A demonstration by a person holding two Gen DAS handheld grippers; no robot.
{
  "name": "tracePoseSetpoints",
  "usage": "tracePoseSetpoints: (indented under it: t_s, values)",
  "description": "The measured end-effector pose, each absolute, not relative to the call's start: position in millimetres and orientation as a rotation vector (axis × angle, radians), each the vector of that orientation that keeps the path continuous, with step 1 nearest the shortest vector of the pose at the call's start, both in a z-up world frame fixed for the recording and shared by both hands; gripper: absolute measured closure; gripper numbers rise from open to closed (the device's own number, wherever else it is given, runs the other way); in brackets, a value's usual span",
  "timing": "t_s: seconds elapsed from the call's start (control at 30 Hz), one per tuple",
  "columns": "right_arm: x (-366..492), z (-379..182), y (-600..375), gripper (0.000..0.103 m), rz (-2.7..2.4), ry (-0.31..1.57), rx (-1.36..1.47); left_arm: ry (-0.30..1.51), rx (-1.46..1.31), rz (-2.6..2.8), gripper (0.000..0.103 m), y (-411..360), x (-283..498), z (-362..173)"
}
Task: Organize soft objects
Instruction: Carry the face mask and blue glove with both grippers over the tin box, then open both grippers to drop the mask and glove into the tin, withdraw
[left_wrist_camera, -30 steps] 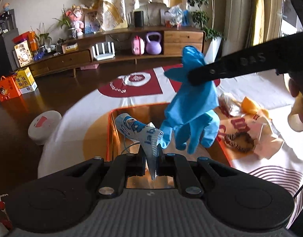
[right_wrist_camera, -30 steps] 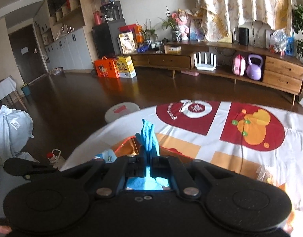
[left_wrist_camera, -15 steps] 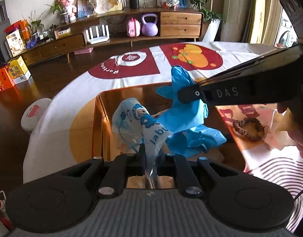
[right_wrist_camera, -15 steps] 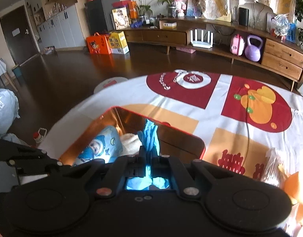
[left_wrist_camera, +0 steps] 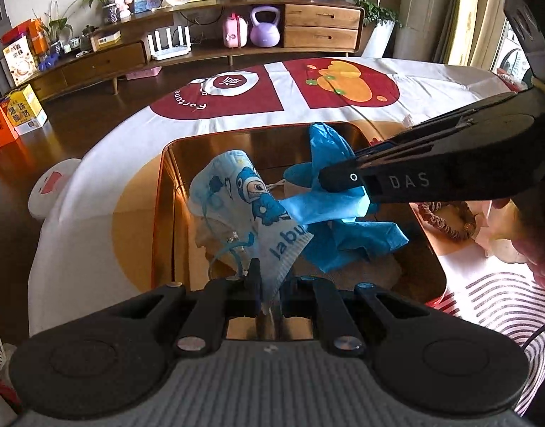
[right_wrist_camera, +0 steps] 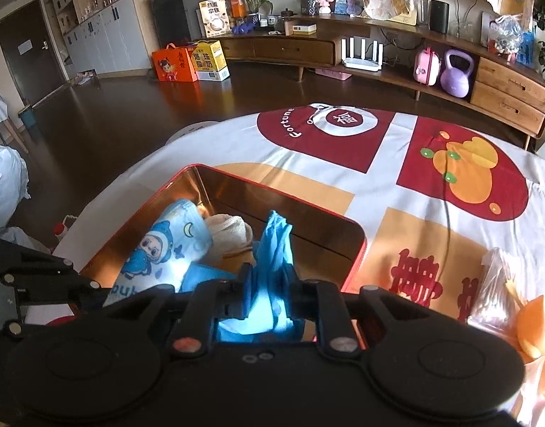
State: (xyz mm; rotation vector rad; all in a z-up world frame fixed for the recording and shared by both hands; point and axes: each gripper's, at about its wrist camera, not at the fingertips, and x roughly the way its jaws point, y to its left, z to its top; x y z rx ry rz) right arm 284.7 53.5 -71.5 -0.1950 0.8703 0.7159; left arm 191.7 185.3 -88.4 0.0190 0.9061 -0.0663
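An open red tin box with a shiny gold inside sits on the table. My left gripper is shut on a printed blue-and-white face mask that sags into the box; the mask also shows in the right wrist view. My right gripper is shut on a blue rubber glove. In the left wrist view it reaches in from the right, with the glove draped down inside the box. A beige cloth lies in the box under them.
The table has a red, orange and white cloth. To the right of the box lie a brown hair tie, a clear plastic bag and an orange item. A white round object stands on the floor beyond the table's left edge.
Both grippers have lowered toward the box. The glove, first hanging high over the box, now rests inside it, and the mask has sunk in beside it.
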Motion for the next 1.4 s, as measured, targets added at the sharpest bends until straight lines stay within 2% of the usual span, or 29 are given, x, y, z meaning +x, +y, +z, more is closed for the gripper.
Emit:
tracePoseSetpoints:
  t_s: [0.13,0.27,0.37,0.43,0.47,0.5,0.57,0.93,1.17,1.4]
  values:
    - [284,-69,49,0.074,0.723,0.869,-0.198,0.920,0.005,-0.059,0.094,187,192,-86]
    - [281,-64,43,0.070,0.723,0.860,-0.187,0.920,0.010,-0.052,0.093,186,189,-84]
    - [279,-59,39,0.065,0.725,0.851,-0.184,0.922,0.006,-0.050,0.085,185,187,-82]
    - [277,-56,36,0.062,0.729,0.846,-0.181,0.914,0.011,-0.045,0.078,183,184,-79]
    - [275,-54,35,0.061,0.731,0.844,-0.179,0.910,0.013,-0.043,0.070,182,183,-77]
    - [274,-53,33,0.060,0.732,0.840,-0.179,0.904,0.012,-0.044,0.053,182,181,-75]
    - [271,-49,30,0.059,0.738,0.836,-0.172,0.875,0.011,-0.035,0.032,180,177,-70]
    - [252,-23,6,0.043,0.775,0.780,-0.135,0.811,-0.021,-0.007,0.031,174,162,-44]
    - [232,-7,-13,0.038,0.785,0.750,-0.112,0.768,-0.039,-0.007,0.031,164,148,-29]
    - [212,9,-43,0.028,0.788,0.720,-0.066,0.736,-0.069,-0.006,0.031,154,134,-16]
